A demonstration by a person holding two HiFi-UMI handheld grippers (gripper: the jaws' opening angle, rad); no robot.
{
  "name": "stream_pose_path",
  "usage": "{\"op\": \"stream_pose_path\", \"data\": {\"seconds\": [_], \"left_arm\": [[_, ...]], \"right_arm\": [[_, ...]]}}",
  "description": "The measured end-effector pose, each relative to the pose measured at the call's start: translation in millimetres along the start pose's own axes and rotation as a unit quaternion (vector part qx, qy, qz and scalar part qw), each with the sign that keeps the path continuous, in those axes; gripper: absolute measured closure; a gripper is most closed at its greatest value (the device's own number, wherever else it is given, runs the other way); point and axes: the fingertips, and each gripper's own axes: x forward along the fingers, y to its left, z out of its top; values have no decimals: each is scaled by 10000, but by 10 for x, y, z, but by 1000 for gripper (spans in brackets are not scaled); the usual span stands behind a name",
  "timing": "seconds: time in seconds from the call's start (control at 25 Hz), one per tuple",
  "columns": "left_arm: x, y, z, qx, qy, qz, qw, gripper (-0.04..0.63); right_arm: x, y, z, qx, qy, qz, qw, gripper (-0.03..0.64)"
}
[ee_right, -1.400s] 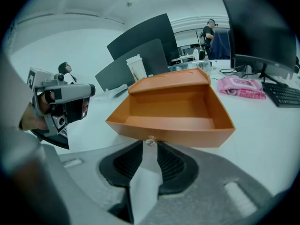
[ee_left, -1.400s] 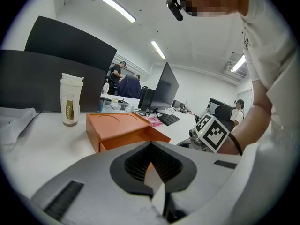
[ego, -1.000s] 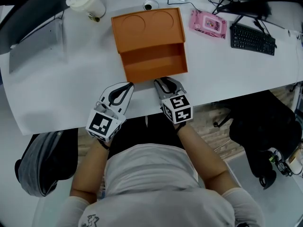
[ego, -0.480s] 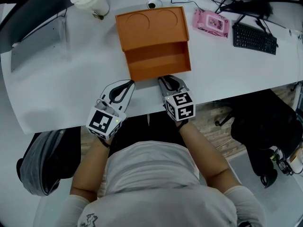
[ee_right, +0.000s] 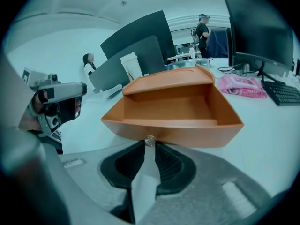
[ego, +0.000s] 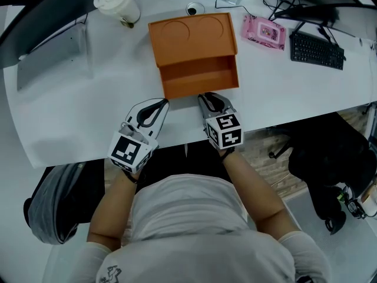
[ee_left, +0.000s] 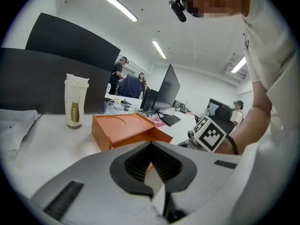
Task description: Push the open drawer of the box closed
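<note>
Box: the orange box (ego: pixel 191 33) sits on the white table (ego: pixel 76 111), straight in front of the person.
Drawer: the drawer (ego: pixel 200 78) stands pulled out of the box toward the person.
Right gripper: the right gripper (ego: pixel 204 97) is at the drawer's front wall. Its jaws have just been closing and pinch the small metal knob (ee_right: pixel 149 141) between their tips.
Left gripper: the left gripper (ego: pixel 163 103) is near the drawer's left front corner, not touching it, with jaws together on nothing.
Behind the box: a lidded paper cup (ego: pixel 117 2), a pink pack (ego: pixel 264 30) and a black keyboard (ego: pixel 316 49).
</note>
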Motion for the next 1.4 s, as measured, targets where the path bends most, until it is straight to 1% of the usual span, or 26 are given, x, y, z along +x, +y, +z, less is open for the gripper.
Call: {"op": "stream_pose_path", "data": {"seconds": [0.32,0.68,1.04,1.4], "left_arm": [[16,94,-2,-20,21,31,10000,597],[80,183,107,-31,-2,53,10000,597],[153,344,156,-130,22,129,9998,597],[218,445,158,-131,33,173,9998,597]], "right_arm": [[93,-40,108,-14,-27,-11,10000,546],[201,-127,306,-86,-22,12,10000,546],[355,-198,522,-237,4,69,9997,546],[492,-247,714,-249,-44,89,9996,546]]}}
